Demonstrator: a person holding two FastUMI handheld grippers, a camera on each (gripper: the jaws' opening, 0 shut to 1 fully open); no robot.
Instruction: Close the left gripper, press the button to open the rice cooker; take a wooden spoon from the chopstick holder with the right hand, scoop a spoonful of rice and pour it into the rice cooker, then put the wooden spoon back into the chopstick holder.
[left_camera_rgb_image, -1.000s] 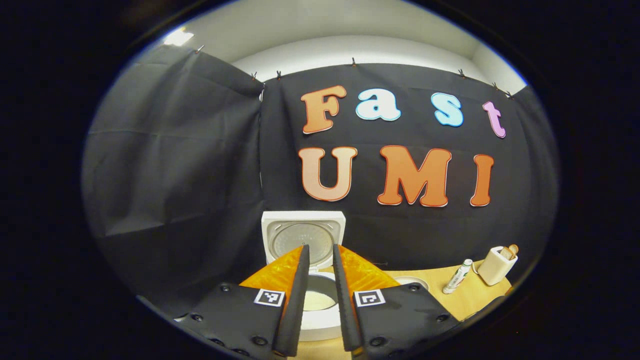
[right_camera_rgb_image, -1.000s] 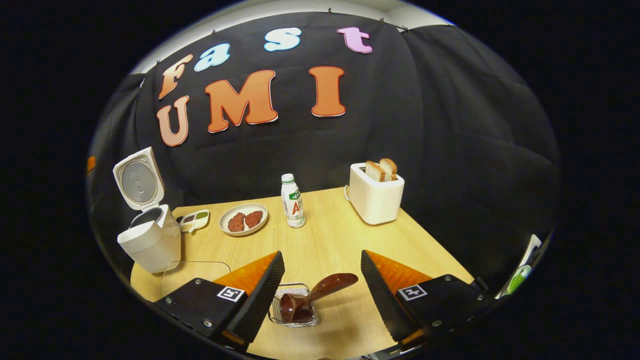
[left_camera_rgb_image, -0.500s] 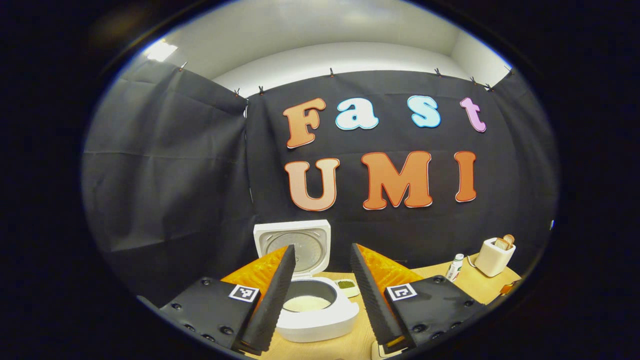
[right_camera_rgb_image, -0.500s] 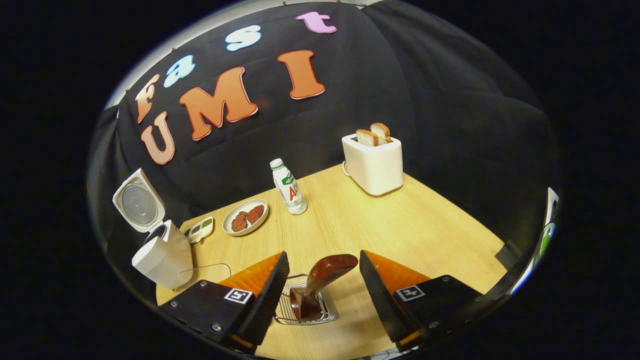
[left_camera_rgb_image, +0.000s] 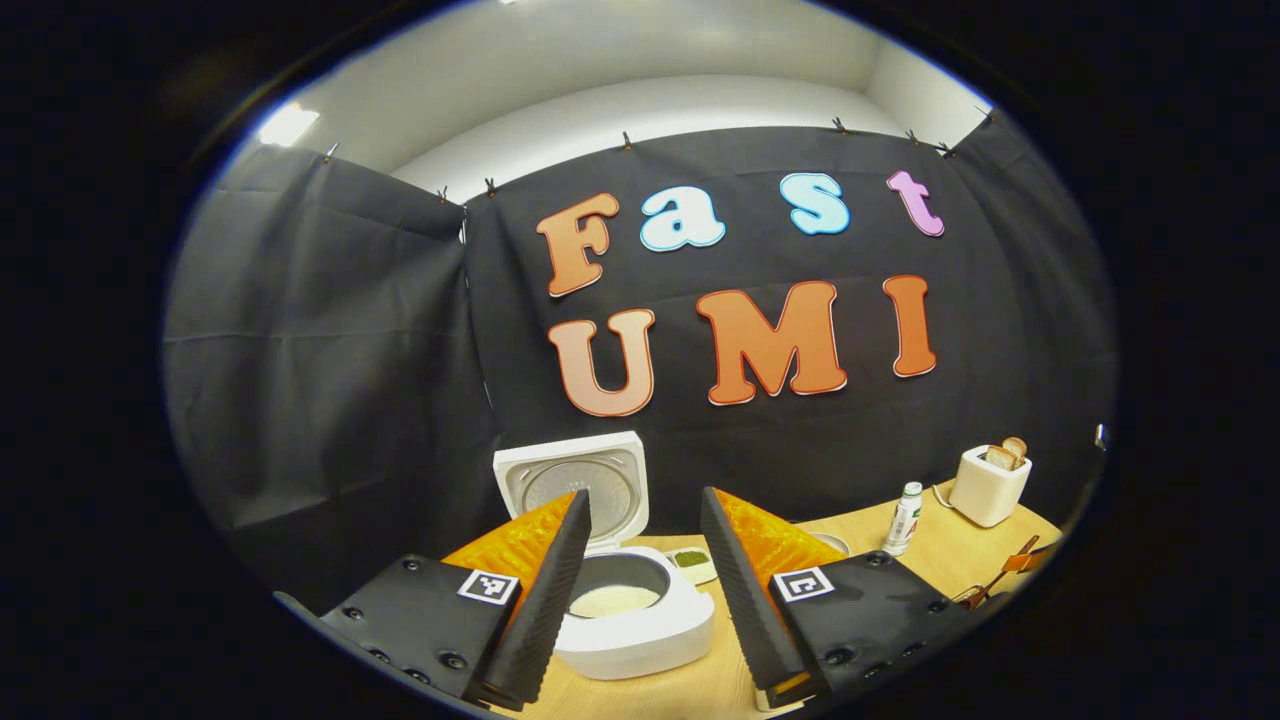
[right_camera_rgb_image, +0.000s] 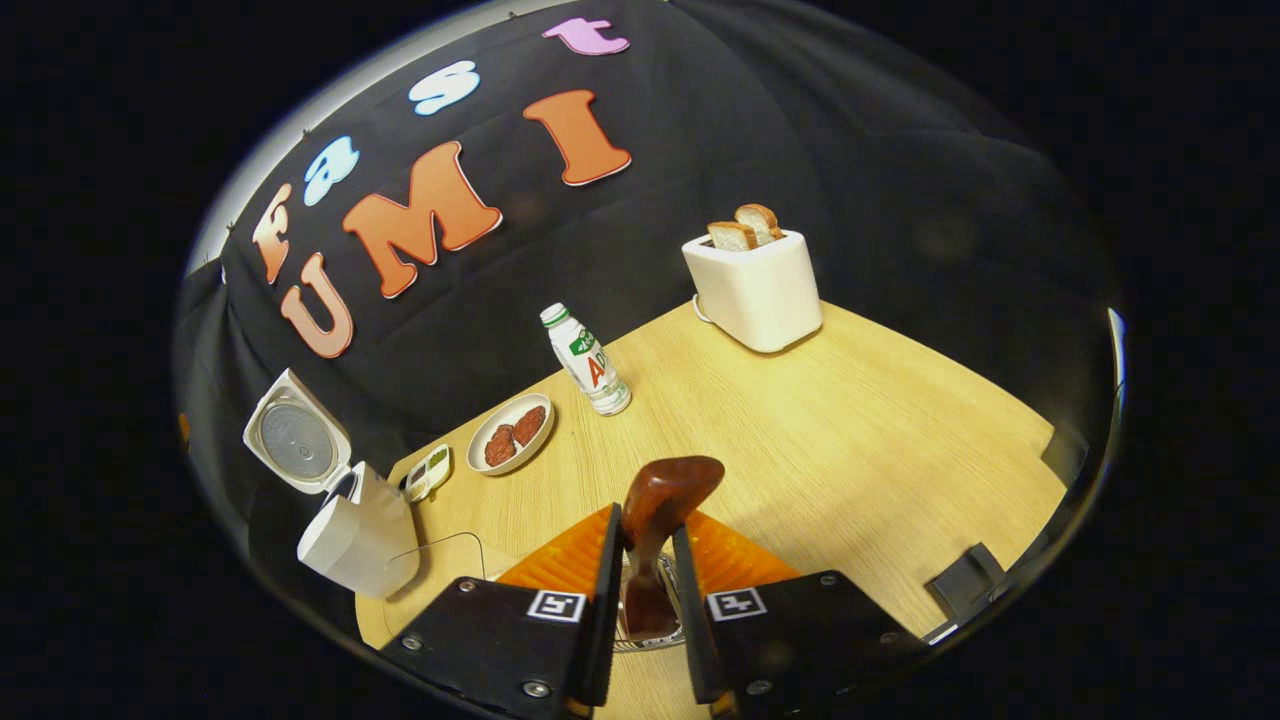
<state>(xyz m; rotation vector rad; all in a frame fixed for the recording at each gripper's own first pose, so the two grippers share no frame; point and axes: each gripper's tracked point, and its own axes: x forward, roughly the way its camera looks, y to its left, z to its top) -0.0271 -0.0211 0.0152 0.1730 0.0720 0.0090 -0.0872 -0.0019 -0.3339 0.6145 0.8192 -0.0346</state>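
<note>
The white rice cooker (left_camera_rgb_image: 640, 635) stands with its lid (left_camera_rgb_image: 570, 475) raised and white rice (left_camera_rgb_image: 612, 600) showing in the pot. My left gripper (left_camera_rgb_image: 643, 497) is open in front of it, one finger on each side in the picture, apart from it. In the right gripper view the cooker (right_camera_rgb_image: 360, 540) sits at the far left of the table. My right gripper (right_camera_rgb_image: 647, 520) is shut on the handle of the dark wooden spoon (right_camera_rgb_image: 665, 490). The spoon stands nearly upright in the wire chopstick holder (right_camera_rgb_image: 640, 642), whose lower part the fingers hide.
On the wooden table (right_camera_rgb_image: 850, 430) are a white toaster (right_camera_rgb_image: 755, 285) with bread, a small bottle (right_camera_rgb_image: 590, 362), a plate (right_camera_rgb_image: 512, 432) with two meat patties and a small divided dish (right_camera_rgb_image: 428, 472). A clear box (right_camera_rgb_image: 440, 565) lies beside the cooker.
My left gripper went from nearly shut to open and drew back from the cooker. My right gripper lowered over the spoon and shut on its handle; the spoon now stands more upright.
</note>
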